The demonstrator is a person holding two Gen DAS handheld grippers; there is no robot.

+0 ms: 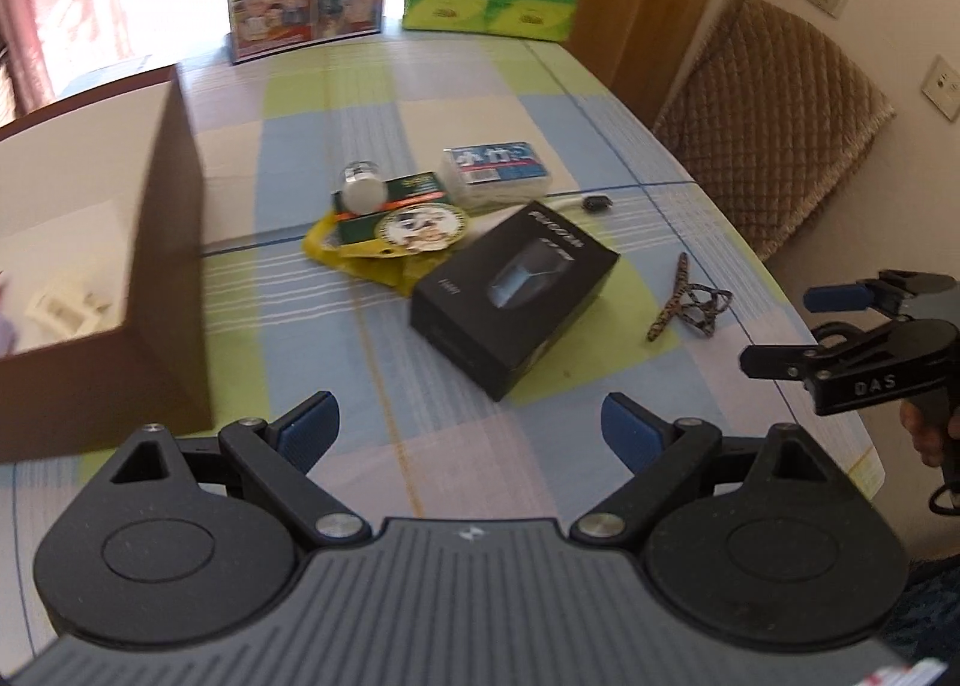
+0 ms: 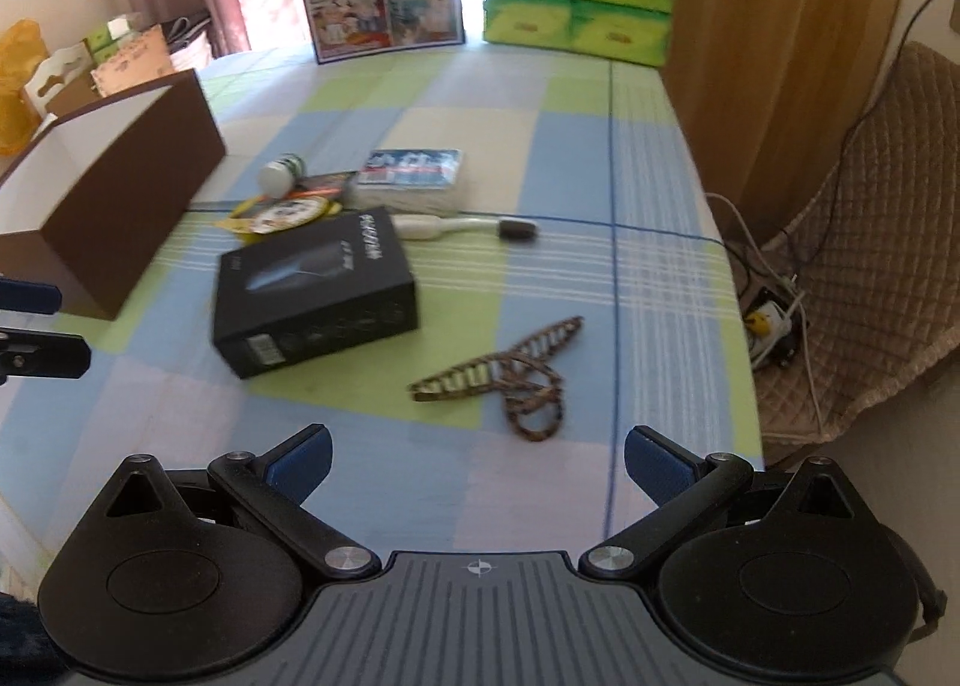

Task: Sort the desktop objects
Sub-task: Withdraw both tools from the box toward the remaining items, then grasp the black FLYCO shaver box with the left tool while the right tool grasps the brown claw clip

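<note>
Black card makes up the boxed item [image 2: 315,290] lying mid-table beside the brown open box [image 1: 174,266] at the left edge. Both the left gripper [image 1: 468,428] and right gripper [image 2: 477,461] are held spread and empty. The box should be spanned across its narrow sides. "DAS" is read on the right gripper; the box lettering is probably too blurred.

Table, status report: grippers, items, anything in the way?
Left gripper open, empty. Right gripper open, empty. Black box, hair clip loose on table; brown bin left. Nothing blocking.
</note>
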